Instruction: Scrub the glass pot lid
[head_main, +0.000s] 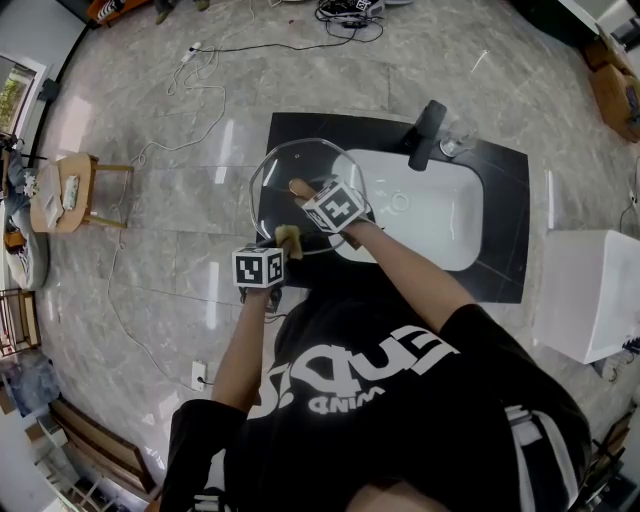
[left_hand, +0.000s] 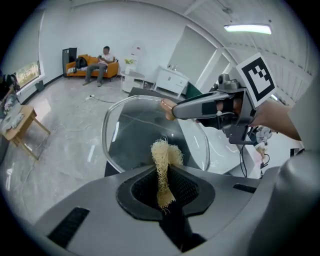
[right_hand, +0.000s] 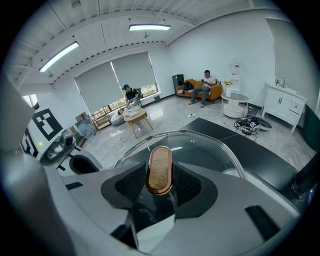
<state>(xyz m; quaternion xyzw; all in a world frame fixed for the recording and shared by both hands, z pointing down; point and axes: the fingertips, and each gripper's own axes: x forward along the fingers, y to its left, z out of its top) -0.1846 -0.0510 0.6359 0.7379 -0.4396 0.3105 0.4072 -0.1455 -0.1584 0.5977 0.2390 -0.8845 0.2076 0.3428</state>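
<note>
The lid (head_main: 300, 185) stands just ahead of my left gripper (left_hand: 165, 177), scrubber (left_hand: 162, 152) between its jaws — the lid's handle (right_hand: 159, 162) sits between the jaws of my right gripper (right_hand: 159, 177), sink basin (head_main: 425, 215) to that gripper's right

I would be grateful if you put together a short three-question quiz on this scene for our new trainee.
1. True or false: the right gripper is shut on the oval handle of the glass lid.
2. What does the left gripper hold? A) a folded cloth B) a fibrous scrubber C) nothing
3. Fill in: the glass lid is held above the black counter, next to the white ____.
Key: 1 true; 2 B; 3 sink.
</note>
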